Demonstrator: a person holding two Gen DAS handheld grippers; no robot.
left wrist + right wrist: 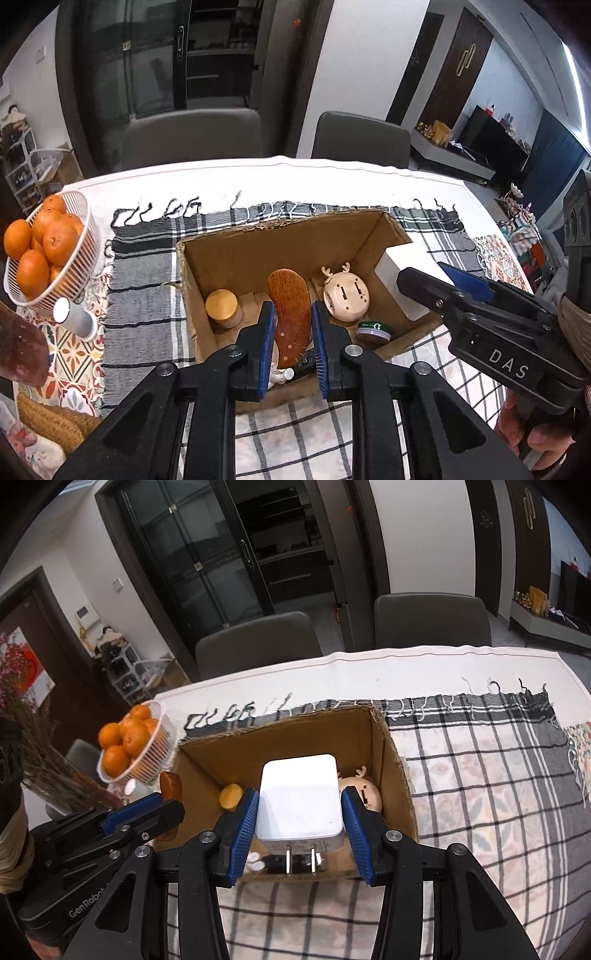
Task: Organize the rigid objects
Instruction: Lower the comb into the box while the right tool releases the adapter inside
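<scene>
Corrugated brown cardboard forms the open box (229,258) that sits on a woven black-and-white checked cloth (144,280) spread over the table, its torn top edge ragged along the far wall. Over the box's near side the left gripper (293,328) has its ribbed blue pads pressed against the flat sides of a reddish-brown wooden brush (290,317), an oval paddle with a smooth grained back that stands on end between them. On the floor of the box lie a squat round jar with a pale wooden lid (221,308), a cream plastic disc shaped like a deer's face with small antlers (345,295), and a low round tin with a dark green band (373,329). At the box's right side the right gripper (300,805) clamps a smooth white plug adapter (300,799), a rounded block whose two metal prongs (301,860) point back toward the camera; it hangs just above the deer disc and the box's right wall. To the left of the box, a white ribbed plastic basket (79,236) holds glossy oranges (59,240), and a small white cylinder (74,317) lies on its side just beside it on a patterned tile-print mat (70,347).
</scene>
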